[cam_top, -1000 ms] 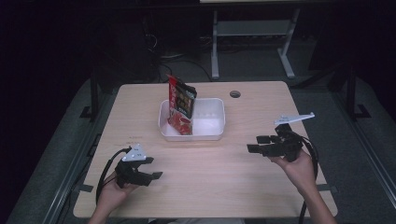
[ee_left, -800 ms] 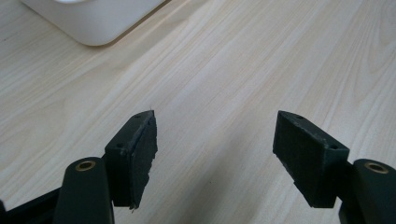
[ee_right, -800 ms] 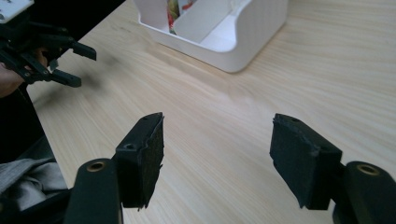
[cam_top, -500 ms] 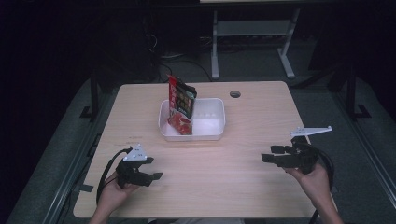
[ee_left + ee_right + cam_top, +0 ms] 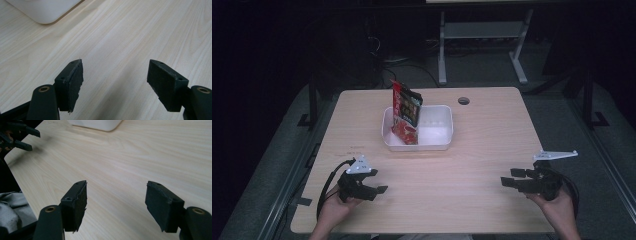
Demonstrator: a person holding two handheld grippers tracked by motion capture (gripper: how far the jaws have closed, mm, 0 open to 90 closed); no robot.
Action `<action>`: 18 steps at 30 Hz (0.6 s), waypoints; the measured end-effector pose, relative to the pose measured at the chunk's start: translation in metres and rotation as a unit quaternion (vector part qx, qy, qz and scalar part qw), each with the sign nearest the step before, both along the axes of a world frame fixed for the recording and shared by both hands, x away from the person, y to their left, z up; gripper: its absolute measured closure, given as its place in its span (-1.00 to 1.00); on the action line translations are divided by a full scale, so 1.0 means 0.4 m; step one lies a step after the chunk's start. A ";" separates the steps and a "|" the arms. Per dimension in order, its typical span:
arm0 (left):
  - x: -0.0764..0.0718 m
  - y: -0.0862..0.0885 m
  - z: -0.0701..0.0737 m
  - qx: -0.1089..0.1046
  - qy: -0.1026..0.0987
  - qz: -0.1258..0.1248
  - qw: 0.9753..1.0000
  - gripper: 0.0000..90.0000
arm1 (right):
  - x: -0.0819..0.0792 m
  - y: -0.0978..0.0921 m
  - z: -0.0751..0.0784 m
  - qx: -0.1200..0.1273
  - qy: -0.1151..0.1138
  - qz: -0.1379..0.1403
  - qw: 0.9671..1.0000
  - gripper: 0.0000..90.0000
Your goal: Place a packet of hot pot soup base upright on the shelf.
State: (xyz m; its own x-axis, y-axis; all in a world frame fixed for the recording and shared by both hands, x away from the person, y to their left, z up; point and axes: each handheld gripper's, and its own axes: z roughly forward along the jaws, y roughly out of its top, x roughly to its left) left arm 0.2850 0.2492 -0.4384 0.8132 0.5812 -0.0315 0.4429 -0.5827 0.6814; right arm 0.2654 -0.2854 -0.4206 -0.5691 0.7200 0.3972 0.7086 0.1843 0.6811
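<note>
the right gripper (image 5: 512, 182) has pulled back toward the desk's (image 5: 492, 130) near right corner within the last second, jaws wide apart and empty. the left gripper (image 5: 374, 189) holds its place by the near left corner, also spread with nothing between its pads. the snack packet (image 5: 407, 112) stands tilted in the left end of the white bin (image 5: 443, 134), mid-desk toward the far edge, suggesting the drop-off is done and both hands are retiring.
</note>
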 end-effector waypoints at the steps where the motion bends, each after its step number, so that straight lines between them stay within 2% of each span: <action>1: -0.001 -0.001 0.000 -0.001 0.000 0.001 1.000 -0.36 | -0.005 -0.004 -0.004 0.000 0.001 -0.001 1.000 -0.27; 11: -0.002 -0.003 -0.002 0.003 0.001 -0.002 1.000 -0.36 | -0.057 -0.038 -0.052 -0.004 0.014 -0.011 1.000 -0.30; 18: -0.003 -0.008 -0.006 0.006 0.004 -0.005 1.000 -0.36 | -0.091 -0.044 -0.074 -0.002 0.007 -0.010 1.000 -0.31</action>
State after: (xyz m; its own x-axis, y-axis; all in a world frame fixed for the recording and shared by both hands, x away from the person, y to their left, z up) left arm 0.2838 0.2459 -0.4409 0.8186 0.5736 -0.0306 0.4423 -0.5955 0.6706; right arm 0.2290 -0.3029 -0.4504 -0.5486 0.7330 0.4021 0.7217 0.1723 0.6705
